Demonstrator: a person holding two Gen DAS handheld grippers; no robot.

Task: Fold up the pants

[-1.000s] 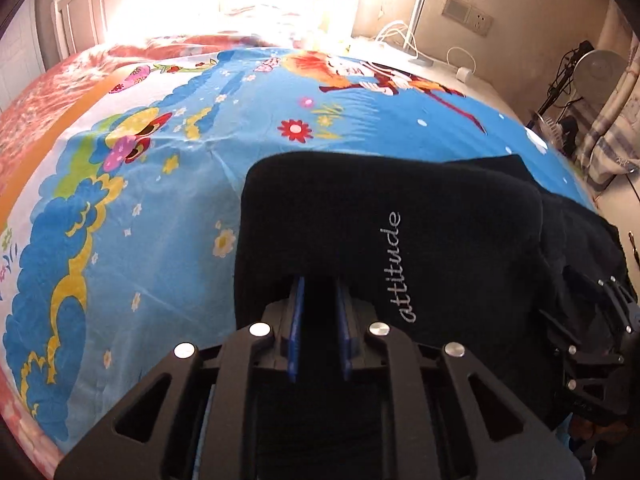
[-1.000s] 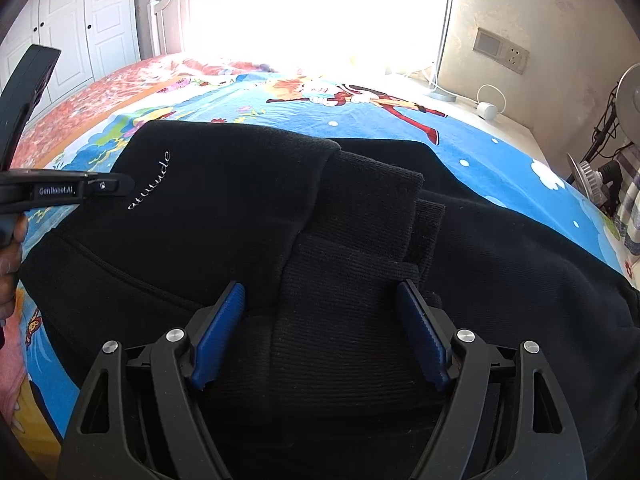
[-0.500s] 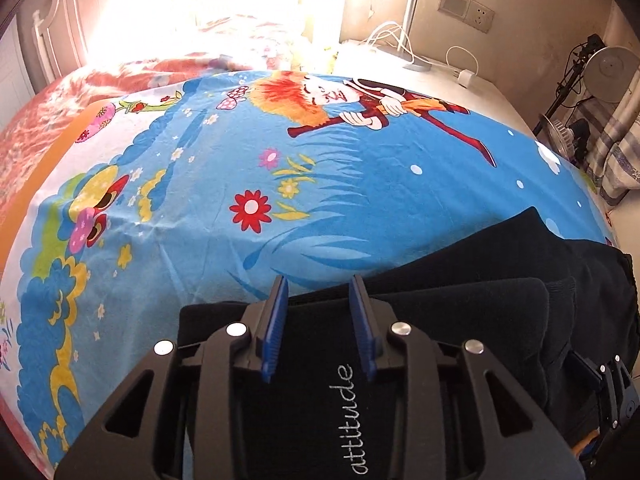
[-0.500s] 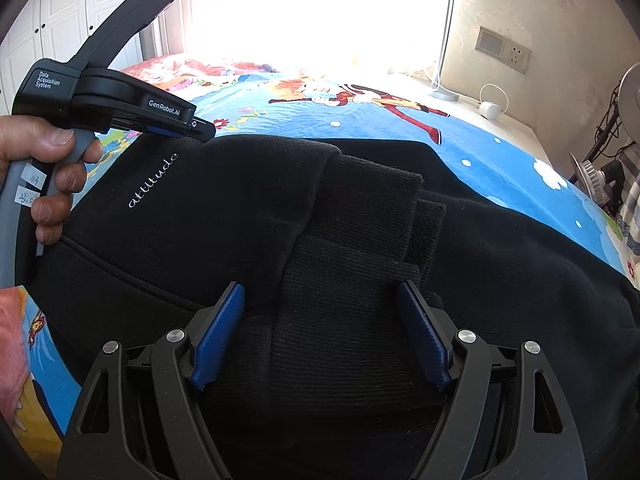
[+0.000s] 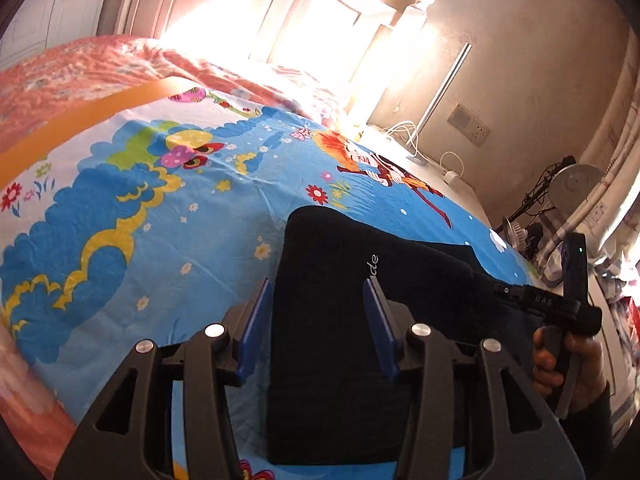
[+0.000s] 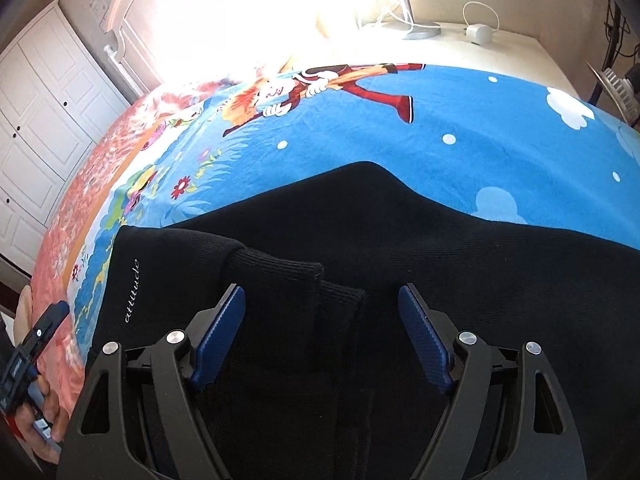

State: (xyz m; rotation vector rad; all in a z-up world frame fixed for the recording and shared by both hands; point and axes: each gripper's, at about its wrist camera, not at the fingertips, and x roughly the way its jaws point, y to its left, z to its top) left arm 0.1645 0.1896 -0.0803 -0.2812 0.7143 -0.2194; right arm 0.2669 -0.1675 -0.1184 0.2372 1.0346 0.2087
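A: Where are the pants?

B: The black pants (image 5: 344,320) lie folded on the bed sheet (image 5: 168,208), a bright blue cartoon print. In the left wrist view they fill the lower centre of the frame, with a rounded folded corner toward the middle. In the right wrist view they spread across the whole lower half, and the white word "attitude" (image 6: 132,291) runs along their left edge.

A: And the left gripper?

B: The left gripper (image 5: 318,292) sits at the bottom centre of its own view. Its jaws are opening, the blue pads stand apart, and the left edge of the pants shows between them. The pads do not press on the cloth, and I cannot tell whether they touch it at all.

A: The right one?

B: The right gripper (image 6: 322,312) has its jaws wide apart over the ribbed cuffs (image 6: 304,280), which lie stacked between the pads. Nothing is clamped. From the left wrist view the same tool shows at the right edge, held in the person's right hand (image 5: 568,364).

A: Anything else?

B: The left hand (image 6: 40,420) shows at the lower left corner of the right wrist view, wrapped round its handle. A white wardrobe (image 6: 44,120) stands at upper left there.
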